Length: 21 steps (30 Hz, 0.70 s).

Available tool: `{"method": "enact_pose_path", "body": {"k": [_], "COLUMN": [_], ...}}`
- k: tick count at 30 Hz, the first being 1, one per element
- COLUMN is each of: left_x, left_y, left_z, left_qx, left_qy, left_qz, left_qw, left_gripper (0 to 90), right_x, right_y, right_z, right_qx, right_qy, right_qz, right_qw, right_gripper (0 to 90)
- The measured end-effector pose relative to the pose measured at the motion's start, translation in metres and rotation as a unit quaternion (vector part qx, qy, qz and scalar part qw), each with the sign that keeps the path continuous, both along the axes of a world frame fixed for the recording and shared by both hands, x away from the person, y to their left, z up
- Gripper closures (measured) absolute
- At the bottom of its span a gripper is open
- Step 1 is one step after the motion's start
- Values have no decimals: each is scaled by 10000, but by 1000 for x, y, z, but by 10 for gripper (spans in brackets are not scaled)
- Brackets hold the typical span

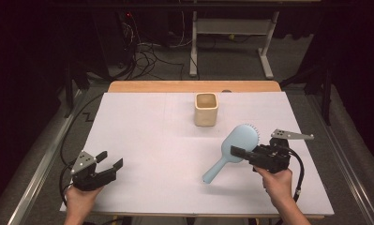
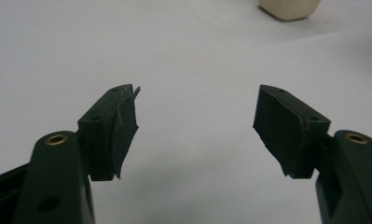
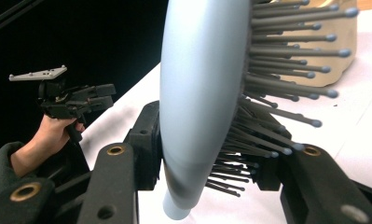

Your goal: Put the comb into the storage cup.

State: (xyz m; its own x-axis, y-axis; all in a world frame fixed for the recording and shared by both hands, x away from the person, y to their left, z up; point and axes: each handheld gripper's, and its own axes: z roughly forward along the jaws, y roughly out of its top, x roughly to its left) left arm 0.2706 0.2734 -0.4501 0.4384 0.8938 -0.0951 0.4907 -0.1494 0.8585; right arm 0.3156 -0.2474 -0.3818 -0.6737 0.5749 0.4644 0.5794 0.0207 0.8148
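White sheet [image 1: 175, 154] covers my bench, with a strip of wood showing along the far edge and dark floor, cables and table legs beyond it. My right gripper [image 1: 238, 153] sits near the right edge, about midway down it, and its jaws are pinched on the brush [image 1: 234, 145]. They grip the pale blue brush where the head narrows into the handle. From the right gripper view, one jaw presses the smooth back and the other sits in among the bristles [image 3: 286, 70]. Seen from above, the handle slants down toward the near edge and the round head points toward the far right corner. I cannot tell whether the handle tip touches the sheet.

My left gripper [image 1: 110, 160] is close to the near left corner, jaws spread wide with nothing between them, only bare sheet under them.

Cup [image 1: 206, 109], cream and squarish, stands upright near the middle of the far edge, well apart from both grippers.
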Motion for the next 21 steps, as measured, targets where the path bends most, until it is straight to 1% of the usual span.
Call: {"method": "enact_pose_path", "body": {"k": [5, 11, 15, 21], "left_x": [1, 1, 0, 0], "left_y": [-1, 1, 2, 2], "left_z": [-3, -7, -8, -10], "left_qx": [9, 3, -66, -74], "left_qy": [38, 101, 99, 197], "left_qz": [-40, 10, 13, 3], "left_qw": [10000, 9999, 9999, 9998], "left_gripper": [309, 311, 311, 312], "right_x": [2, 5, 7, 10], "right_y": [-3, -3, -2, -2], "right_z": [0, 3, 4, 7], "right_qx": [-50, -84, -108, -115], "right_qy": [13, -4, 12, -5], "right_qz": [-60, -98, -117, -145], "right_qw": [10000, 9999, 9999, 9998], "right_gripper": [541, 540, 540, 539]}}
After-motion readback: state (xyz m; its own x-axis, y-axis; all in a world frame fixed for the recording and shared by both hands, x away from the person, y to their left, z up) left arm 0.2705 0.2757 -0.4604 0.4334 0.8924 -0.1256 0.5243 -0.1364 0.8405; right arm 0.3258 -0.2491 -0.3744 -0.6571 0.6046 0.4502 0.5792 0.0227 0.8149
